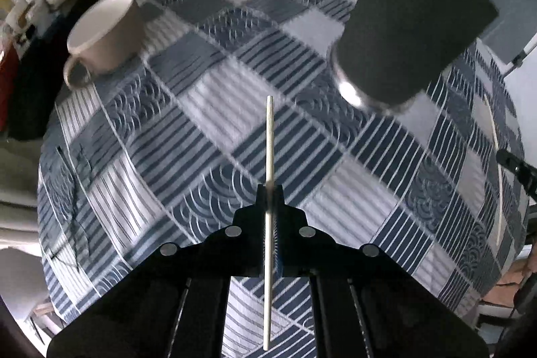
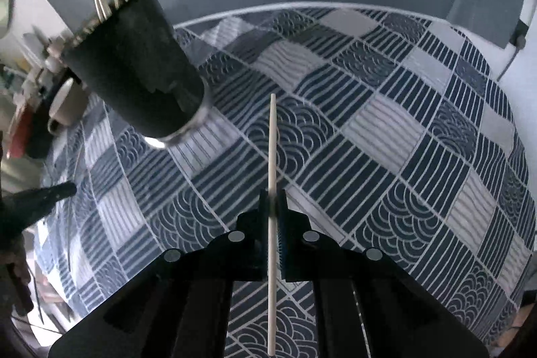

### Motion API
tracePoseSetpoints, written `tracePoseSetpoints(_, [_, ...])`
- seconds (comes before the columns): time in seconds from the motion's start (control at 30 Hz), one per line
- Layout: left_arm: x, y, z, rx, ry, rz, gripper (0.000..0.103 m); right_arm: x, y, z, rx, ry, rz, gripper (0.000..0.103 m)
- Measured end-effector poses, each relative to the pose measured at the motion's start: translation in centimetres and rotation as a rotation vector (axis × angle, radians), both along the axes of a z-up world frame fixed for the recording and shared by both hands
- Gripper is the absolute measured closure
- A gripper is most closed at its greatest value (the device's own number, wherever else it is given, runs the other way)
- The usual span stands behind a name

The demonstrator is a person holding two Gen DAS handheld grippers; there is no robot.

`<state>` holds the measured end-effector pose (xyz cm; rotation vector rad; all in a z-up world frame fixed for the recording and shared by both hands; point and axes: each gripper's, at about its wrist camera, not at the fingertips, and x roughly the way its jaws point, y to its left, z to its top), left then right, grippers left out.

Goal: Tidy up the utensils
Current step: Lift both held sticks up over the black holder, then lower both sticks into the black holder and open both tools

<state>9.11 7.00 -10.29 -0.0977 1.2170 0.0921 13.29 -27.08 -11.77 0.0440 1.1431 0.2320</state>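
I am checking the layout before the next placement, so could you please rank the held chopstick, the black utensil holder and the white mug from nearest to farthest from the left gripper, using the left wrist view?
1. Chopstick: clamped in the left gripper, pointing forward.
2. Black utensil holder: ahead, to the right, with sticks in it.
3. White mug: far left, near the table edge.

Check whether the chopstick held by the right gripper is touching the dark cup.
Apart. The right wrist view shows the chopstick ending over patterned cloth, with cloth visible between it and the dark cup.
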Motion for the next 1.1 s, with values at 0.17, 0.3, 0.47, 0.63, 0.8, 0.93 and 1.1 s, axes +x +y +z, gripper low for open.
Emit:
tracePoseSetpoints(0.17, [1.6,0.1,2.6,0.033,-0.05,-0.002,0.099,0.7,0.2,1.7,-0.016,-0.042,0.006,0.099])
tracePoseSetpoints(0.3, [3.6,0.2,4.7,0.051,-0.098,-0.003,0.099,1.6,0.2,3.0,-0.011,-0.076,0.01,0.099])
tracePoseSetpoints(0.47, [5.8,-0.2,7.5,0.103,-0.162,-0.022,0.099,3.1,0.4,5.2,-0.016,-0.139,0.012,0.099])
tracePoseSetpoints(0.63, [8.0,-0.7,10.1,0.132,-0.211,-0.029,0.099,4.9,0.8,7.8,-0.017,-0.205,0.016,0.098])
tracePoseSetpoints(0.8, [9.7,-1.5,13.3,0.118,-0.278,-0.037,0.099,6.7,1.4,10.9,-0.003,-0.279,0.021,0.099])
tracePoseSetpoints(0.93, [11.0,-2.1,15.2,0.115,-0.326,-0.049,0.099,8.1,2.5,13.5,0.017,-0.338,0.041,0.098])
tracePoseSetpoints(1.1, [12.8,-3.3,17.2,0.095,-0.367,-0.065,0.099,9.5,4.1,15.7,0.059,-0.391,0.071,0.098])
